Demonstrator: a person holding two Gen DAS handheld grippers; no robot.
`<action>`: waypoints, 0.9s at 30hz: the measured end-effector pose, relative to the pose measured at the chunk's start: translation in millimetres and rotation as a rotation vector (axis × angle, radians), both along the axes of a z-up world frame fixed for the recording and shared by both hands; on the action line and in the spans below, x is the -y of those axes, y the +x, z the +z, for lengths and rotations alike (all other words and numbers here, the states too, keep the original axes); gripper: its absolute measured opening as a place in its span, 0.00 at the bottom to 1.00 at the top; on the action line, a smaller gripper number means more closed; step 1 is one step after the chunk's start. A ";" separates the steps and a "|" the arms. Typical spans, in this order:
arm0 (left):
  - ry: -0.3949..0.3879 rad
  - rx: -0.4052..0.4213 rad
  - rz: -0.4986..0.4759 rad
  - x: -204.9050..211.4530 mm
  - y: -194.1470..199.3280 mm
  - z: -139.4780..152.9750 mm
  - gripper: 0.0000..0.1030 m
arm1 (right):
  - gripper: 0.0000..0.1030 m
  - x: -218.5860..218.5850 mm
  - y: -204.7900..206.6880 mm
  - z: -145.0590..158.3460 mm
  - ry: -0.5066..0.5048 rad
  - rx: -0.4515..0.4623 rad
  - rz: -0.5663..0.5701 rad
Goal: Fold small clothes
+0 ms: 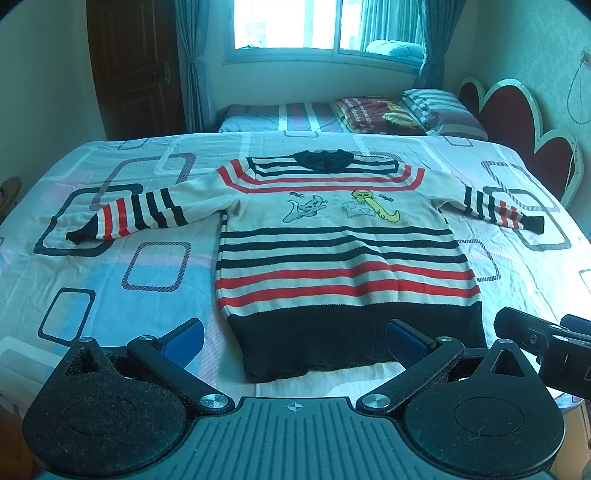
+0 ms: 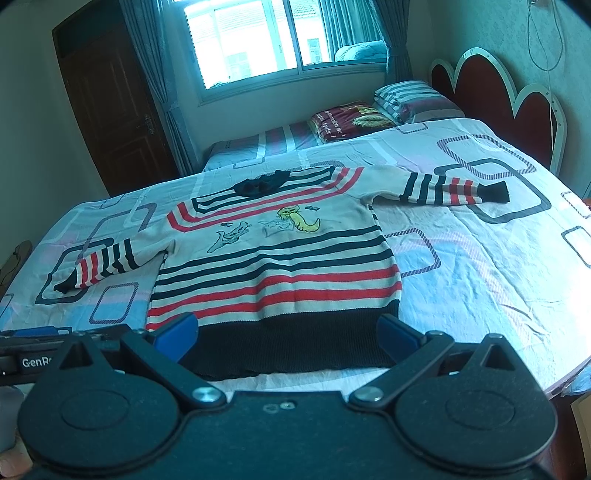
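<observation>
A small cream sweater point(image 1: 332, 236) with red and black stripes, a black hem and two cartoon figures lies flat on the bed, front up, both sleeves spread out sideways. It also shows in the right wrist view point(image 2: 273, 266). My left gripper point(image 1: 293, 338) is open and empty, hovering just before the black hem. My right gripper point(image 2: 286, 334) is open and empty, also at the near hem; its body shows at the right edge of the left wrist view point(image 1: 546, 341). The left sleeve cuff point(image 1: 75, 236) and right sleeve cuff point(image 1: 535, 223) lie on the sheet.
The bed point(image 1: 110, 266) has a pale sheet with rounded-rectangle prints. Folded bedding and pillows point(image 1: 406, 110) lie at the far end by a red headboard point(image 1: 517, 122). A window point(image 1: 295, 26), curtains and a dark wooden door point(image 1: 136, 70) stand behind.
</observation>
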State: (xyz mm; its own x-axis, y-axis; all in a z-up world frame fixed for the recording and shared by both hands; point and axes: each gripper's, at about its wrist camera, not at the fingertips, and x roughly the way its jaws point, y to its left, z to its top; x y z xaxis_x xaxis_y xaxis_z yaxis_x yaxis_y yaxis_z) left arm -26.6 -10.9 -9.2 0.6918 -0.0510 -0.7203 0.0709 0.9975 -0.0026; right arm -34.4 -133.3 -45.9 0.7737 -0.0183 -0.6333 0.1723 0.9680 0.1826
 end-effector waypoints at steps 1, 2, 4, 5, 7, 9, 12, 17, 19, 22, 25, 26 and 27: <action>-0.001 -0.001 0.001 -0.8 1.1 -0.5 1.00 | 0.99 -0.3 0.3 -0.8 -0.003 0.004 0.000; -0.002 -0.001 0.001 -1.1 1.6 -0.8 1.00 | 0.99 -0.5 0.7 -1.3 -0.004 0.006 0.001; -0.001 -0.001 0.002 -1.4 1.9 -1.1 1.00 | 0.99 -0.6 1.1 -1.9 -0.007 0.006 0.001; -0.002 -0.002 0.004 -1.2 2.4 -1.1 1.00 | 0.99 -0.3 0.9 -1.7 -0.006 0.004 0.001; -0.001 -0.002 0.006 -1.5 3.3 -1.5 1.00 | 0.99 -0.2 0.9 -1.4 -0.007 0.005 0.000; -0.001 -0.005 0.008 -1.8 5.0 -2.2 1.00 | 0.99 -0.2 1.4 -2.0 -0.006 0.000 -0.002; 0.000 -0.008 0.010 -1.9 7.4 -3.6 1.00 | 0.99 2.1 3.7 -4.8 0.000 -0.001 -0.012; 0.000 -0.013 0.015 -3.4 14.8 -6.1 1.00 | 0.99 3.8 9.7 -6.2 0.000 -0.024 -0.021; 0.002 -0.016 0.017 -3.2 17.8 -7.4 1.00 | 0.99 4.2 12.4 -7.8 0.001 -0.034 -0.024; 0.005 -0.022 0.018 -2.4 25.0 -9.6 1.00 | 0.99 7.2 18.9 -10.5 0.023 -0.081 -0.033; 0.008 -0.027 0.023 -0.9 33.4 -12.0 1.00 | 0.99 10.8 25.2 -12.9 0.010 -0.102 -0.047; 0.009 -0.027 0.024 -0.3 36.5 -12.9 1.00 | 0.99 12.4 27.4 -13.5 0.001 -0.090 -0.050; 0.011 -0.028 0.025 0.5 39.9 -13.8 1.00 | 0.99 14.5 30.0 -14.6 0.001 -0.074 -0.054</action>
